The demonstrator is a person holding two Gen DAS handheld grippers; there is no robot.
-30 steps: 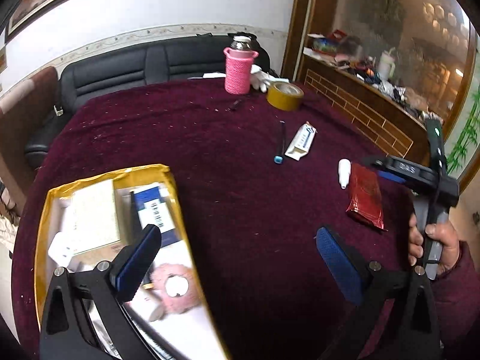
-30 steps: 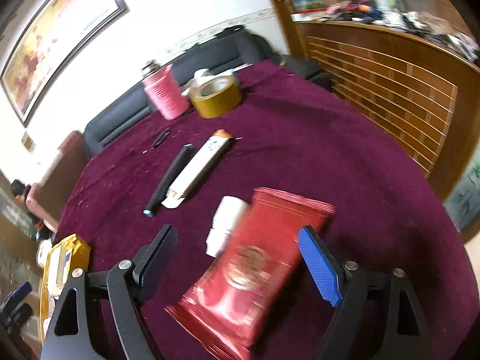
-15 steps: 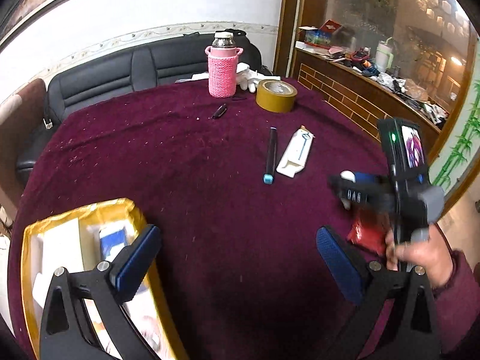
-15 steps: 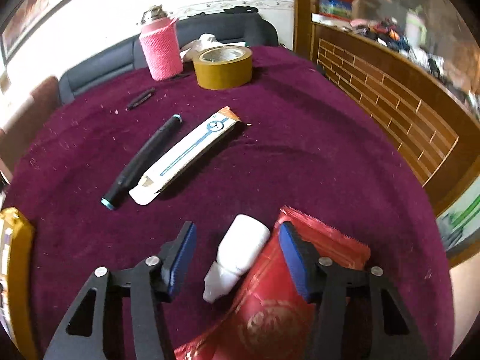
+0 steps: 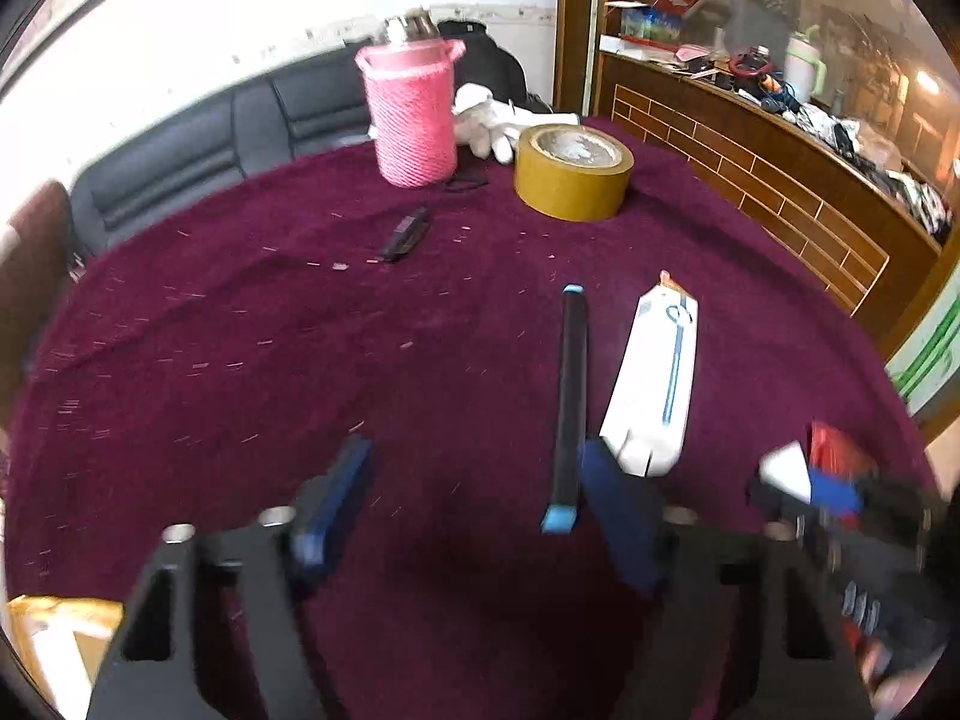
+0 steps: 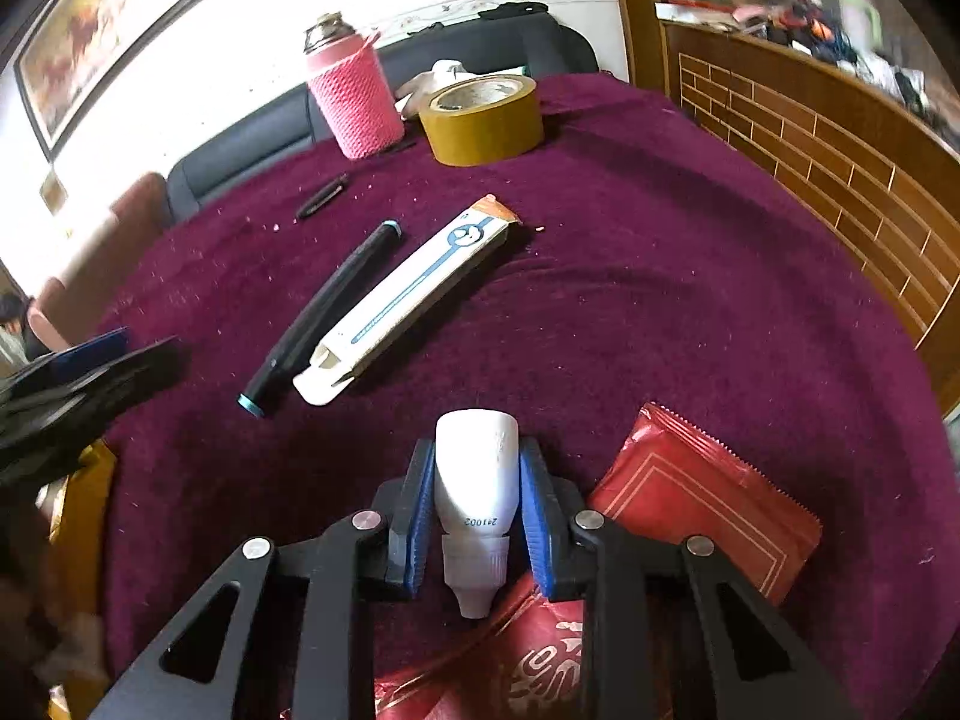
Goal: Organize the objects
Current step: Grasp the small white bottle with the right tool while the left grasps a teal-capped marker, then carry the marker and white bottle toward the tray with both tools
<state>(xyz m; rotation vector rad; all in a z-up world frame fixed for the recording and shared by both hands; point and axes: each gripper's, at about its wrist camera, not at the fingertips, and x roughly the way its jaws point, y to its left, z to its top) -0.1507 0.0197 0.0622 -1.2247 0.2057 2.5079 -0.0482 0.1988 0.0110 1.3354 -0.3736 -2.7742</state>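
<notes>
Closest in, the right gripper (image 6: 474, 510) has its blue pads closing on a small white bottle (image 6: 477, 468), one on each side and touching it; the nozzle points back toward the handle, and printed digits on the bottle's shoulder are partly readable as "241002". A red foil packet (image 6: 702, 504) lies on the maroon tablecloth (image 6: 660, 300) under and just to the right of that grip, with gold characters too cut off to read. The left gripper (image 5: 468, 504) is blurred, its jaws closing but apart with nothing between them; its right finger lies just beside the near end of a black pen with a teal cap (image 5: 567, 396). Next to the pen is a white and blue carton (image 5: 657, 378), its print too small to read. Only the left view shows the white gloves (image 5: 489, 123) clearly; only the right view shows the framed painting (image 6: 108, 36). Farther back stand a roll of brown tape (image 5: 570, 171) and a flask in a pink knitted sleeve (image 5: 414, 114), before a black sofa (image 5: 210, 150).
</notes>
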